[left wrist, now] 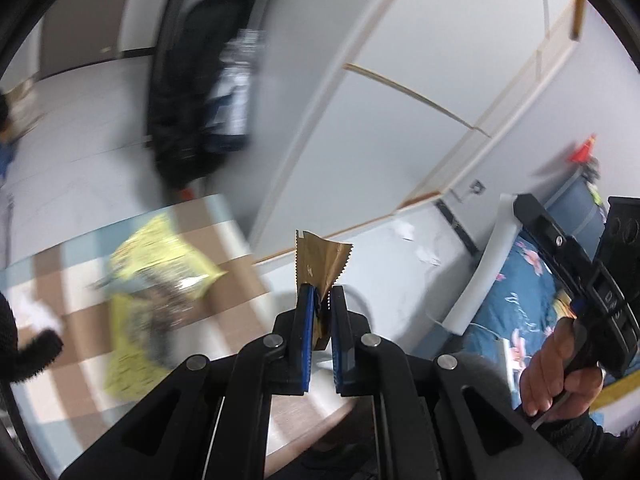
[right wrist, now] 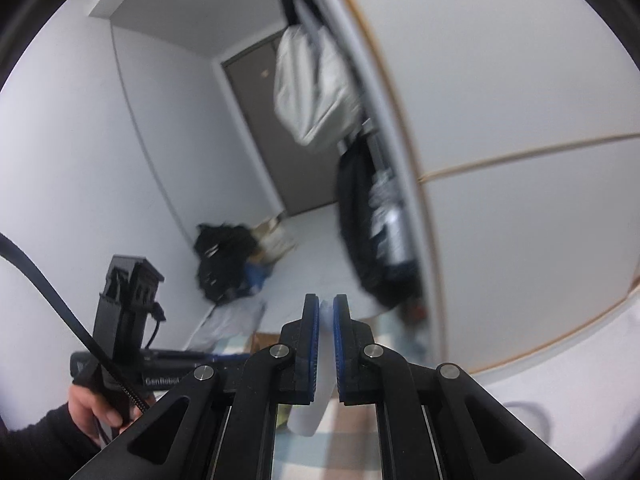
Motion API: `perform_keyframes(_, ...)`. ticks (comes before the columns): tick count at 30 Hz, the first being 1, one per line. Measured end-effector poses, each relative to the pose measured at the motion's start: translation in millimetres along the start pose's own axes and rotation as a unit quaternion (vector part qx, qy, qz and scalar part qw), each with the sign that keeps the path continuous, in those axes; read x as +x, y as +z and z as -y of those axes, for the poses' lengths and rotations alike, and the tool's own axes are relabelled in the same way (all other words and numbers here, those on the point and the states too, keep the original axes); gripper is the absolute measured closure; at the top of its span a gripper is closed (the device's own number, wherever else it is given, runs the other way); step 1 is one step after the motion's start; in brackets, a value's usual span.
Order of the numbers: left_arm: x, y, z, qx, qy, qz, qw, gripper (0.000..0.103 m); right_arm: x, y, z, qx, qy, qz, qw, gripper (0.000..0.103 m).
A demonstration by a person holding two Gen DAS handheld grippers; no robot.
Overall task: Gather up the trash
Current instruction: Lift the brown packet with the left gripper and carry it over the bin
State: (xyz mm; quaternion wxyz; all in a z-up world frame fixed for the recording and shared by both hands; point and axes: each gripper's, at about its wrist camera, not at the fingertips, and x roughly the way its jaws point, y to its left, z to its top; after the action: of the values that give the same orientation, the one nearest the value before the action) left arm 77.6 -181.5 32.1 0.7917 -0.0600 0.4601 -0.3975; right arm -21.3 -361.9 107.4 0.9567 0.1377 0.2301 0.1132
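1. Left gripper [left wrist: 323, 294], black linkage with blue-padded fingers: clenched on a gold-brown foil wrapper with serrated edges [left wrist: 322, 258]. The wrapper is pinched between the pads and stands up past the fingertips; a strip of it also hangs down between the fingers.

2. Right gripper [right wrist: 326, 304], same build: jaws drawn together with only a thin gap between the blue pads. Whether the pale blur seen in that gap is gripped cannot be told. In the left wrist view the right gripper is seen at the right edge, carried by a hand [left wrist: 560, 372] in a dark sleeve.

3. Table surface with a brown, white and pale-blue check pattern [left wrist: 48, 280]: seen below and left of the left gripper, blurred.

4. Yellow crinkled snack bag with dark print [left wrist: 160, 264]: lying on the checked surface, left of the held wrapper and well apart from it. A second yellow printed piece [left wrist: 128, 352] lies just below it.

5. White crumpled paper scraps [left wrist: 428, 256]: lying on the pale floor near the bed, beyond the held wrapper.

6. Blue bedspread with pink flowers [left wrist: 520, 280]: at the right, edged by a white board.

7. Black bag heap [right wrist: 224, 260]: on the floor against the white wall, next to a cardboard box, in the right wrist view.

8. Grey fabric bag [right wrist: 316, 84]: hanging high beside a white wardrobe panel.
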Motion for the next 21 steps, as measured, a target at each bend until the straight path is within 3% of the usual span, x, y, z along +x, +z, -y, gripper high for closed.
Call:
perform_keyframes(9,77,15,51,0.041,-0.050,-0.054,0.9965,0.099,-42,5,88,0.036,-0.089,0.023,0.995,0.096)
perform_keyframes(17,159,12,72,0.073,-0.059,-0.140,0.9857,0.099,-24,-32,170,0.102,-0.147,-0.025,0.984,0.097)
perform_keyframes(21,188,10,81,0.088,-0.059,-0.164,0.9807,0.099,-10,-57,199,0.128,-0.161,-0.051,0.977,0.096)
